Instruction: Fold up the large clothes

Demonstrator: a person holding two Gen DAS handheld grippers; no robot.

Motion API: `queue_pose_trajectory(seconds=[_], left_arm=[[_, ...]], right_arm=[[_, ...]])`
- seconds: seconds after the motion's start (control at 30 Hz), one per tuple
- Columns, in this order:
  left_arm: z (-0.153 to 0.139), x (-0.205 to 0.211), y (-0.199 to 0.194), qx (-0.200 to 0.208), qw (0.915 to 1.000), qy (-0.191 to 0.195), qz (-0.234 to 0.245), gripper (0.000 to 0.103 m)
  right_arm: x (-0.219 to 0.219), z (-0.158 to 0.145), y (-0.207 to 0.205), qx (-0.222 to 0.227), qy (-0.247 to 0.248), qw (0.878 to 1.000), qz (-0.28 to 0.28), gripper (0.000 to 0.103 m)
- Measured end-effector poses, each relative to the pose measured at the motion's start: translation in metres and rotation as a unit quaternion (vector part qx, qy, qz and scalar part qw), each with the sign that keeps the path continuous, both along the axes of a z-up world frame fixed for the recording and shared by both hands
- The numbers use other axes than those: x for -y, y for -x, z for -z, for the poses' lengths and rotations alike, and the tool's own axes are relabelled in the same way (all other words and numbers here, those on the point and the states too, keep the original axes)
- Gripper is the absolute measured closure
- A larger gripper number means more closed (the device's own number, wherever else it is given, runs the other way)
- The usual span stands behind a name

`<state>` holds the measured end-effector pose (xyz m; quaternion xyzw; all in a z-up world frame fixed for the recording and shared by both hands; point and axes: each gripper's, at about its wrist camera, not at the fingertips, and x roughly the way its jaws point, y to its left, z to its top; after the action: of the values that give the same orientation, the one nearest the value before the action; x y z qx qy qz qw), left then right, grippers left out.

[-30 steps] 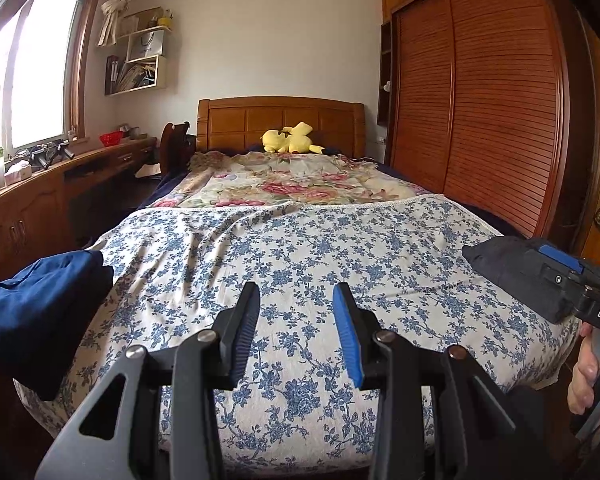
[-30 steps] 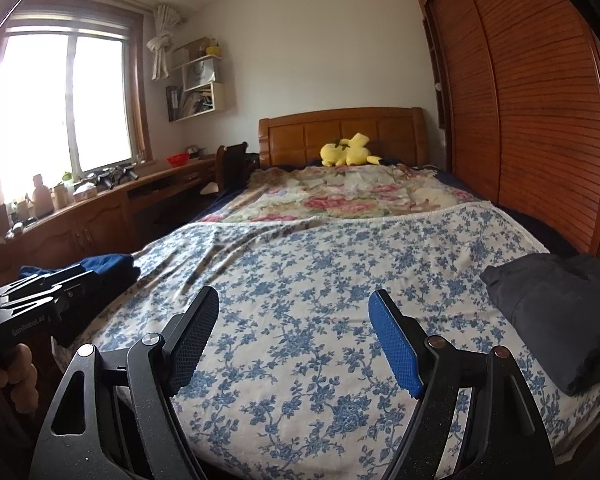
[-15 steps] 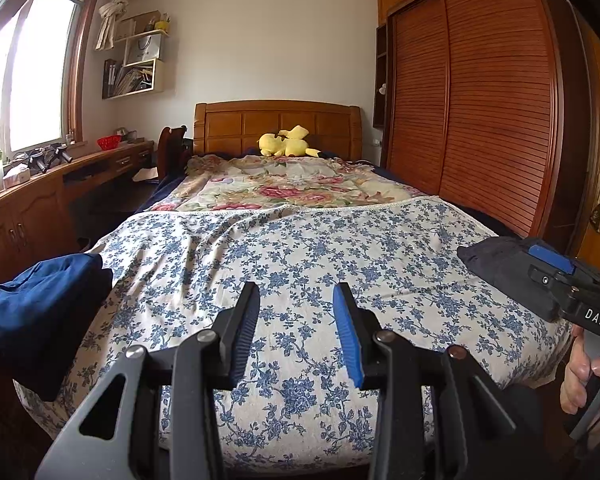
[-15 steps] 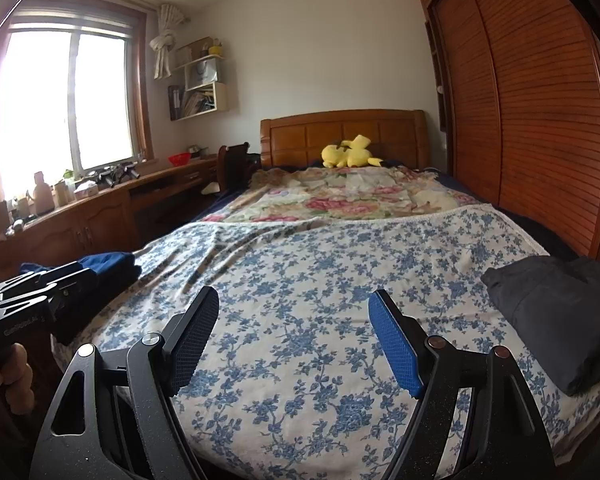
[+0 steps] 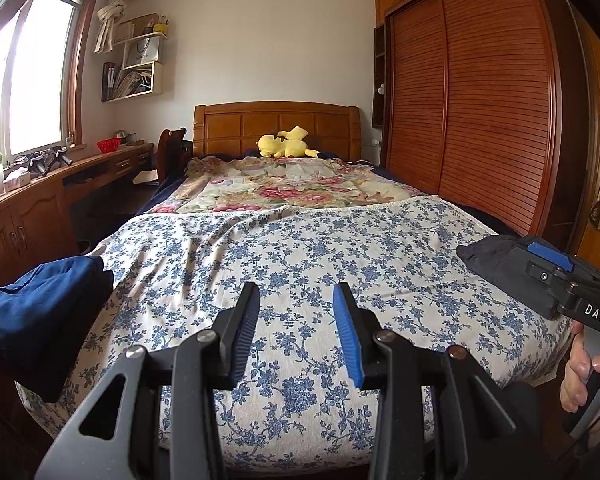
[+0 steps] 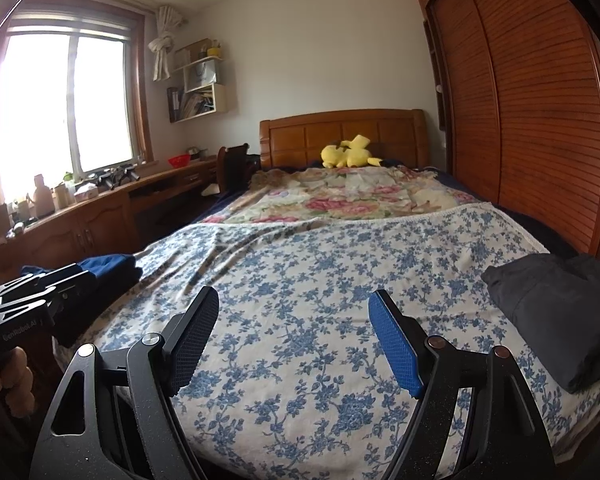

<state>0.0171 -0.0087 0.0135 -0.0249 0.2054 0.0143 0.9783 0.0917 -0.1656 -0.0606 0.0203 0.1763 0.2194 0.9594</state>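
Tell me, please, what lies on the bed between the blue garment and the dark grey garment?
Only the floral bedspread lies between the blue garment and the dark grey garment; the right wrist view shows it.

left gripper empty, jaws parted over blue-flowered bedspread | folded blue garment at bed's left edge | folded dark garment at right edge | right gripper just before dark garment, hand on handle | yellow plush by headboard
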Motion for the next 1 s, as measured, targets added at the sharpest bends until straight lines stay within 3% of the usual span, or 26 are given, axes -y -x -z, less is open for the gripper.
queue_pose_trajectory(seconds=[1.0], left_arm=[[-0.0004,0.0003,0.0018,0.001,1.0000,0.000,0.000,0.066]], right_arm=[[0.0007,-0.0002,-0.0001,0.000,-0.003,1.000,0.003,0.024]])
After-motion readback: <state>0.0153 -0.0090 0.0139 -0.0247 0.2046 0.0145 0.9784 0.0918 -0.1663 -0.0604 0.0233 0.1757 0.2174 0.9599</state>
